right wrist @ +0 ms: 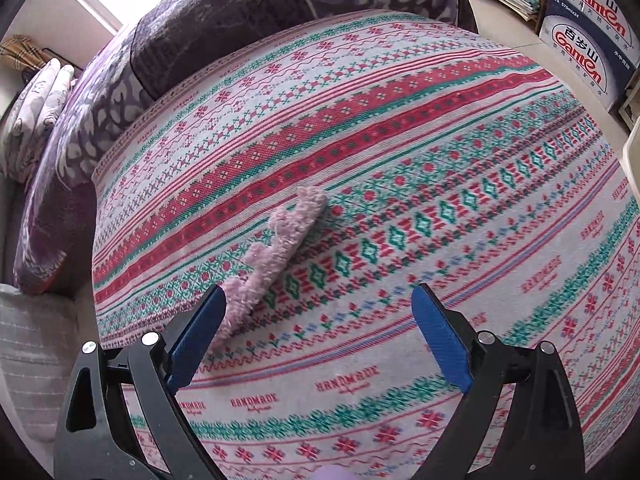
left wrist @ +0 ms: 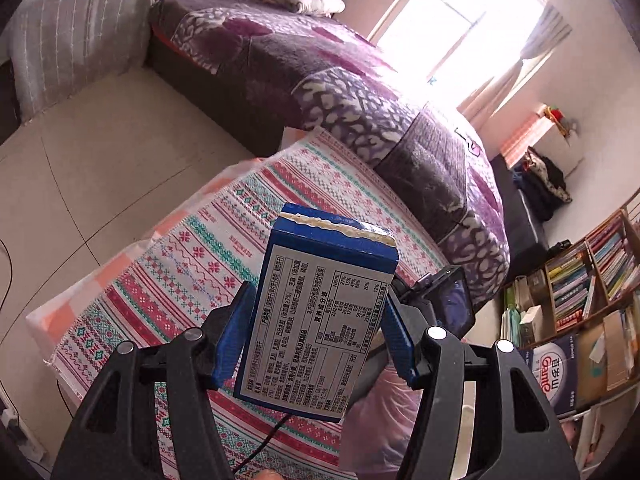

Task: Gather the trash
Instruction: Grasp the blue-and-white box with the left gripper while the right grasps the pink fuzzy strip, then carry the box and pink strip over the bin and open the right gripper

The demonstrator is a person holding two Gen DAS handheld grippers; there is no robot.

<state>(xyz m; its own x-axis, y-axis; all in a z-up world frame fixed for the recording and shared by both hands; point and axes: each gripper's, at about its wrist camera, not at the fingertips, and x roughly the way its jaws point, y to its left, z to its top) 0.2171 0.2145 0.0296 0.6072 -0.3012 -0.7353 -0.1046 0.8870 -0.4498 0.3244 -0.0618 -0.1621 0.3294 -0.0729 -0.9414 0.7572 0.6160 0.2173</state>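
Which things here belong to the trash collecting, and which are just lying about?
Job:
left tool, shut on the torn blue carton
right tool, open

Lying about:
pink fluffy cloth
patterned tablecloth
purple bedspread
bookshelf
Ganten water box

The biscuit box [left wrist: 316,316] sits between the left gripper's [left wrist: 316,320] fingers [left wrist: 236,332], above the cloth-covered surface [left wrist: 180,248]. The bed [left wrist: 320,92] lies beyond it, the bookshelf [left wrist: 592,280] far right. A fuzzy sock [right wrist: 276,252] lies on the surface, near the right gripper [right wrist: 320,336].
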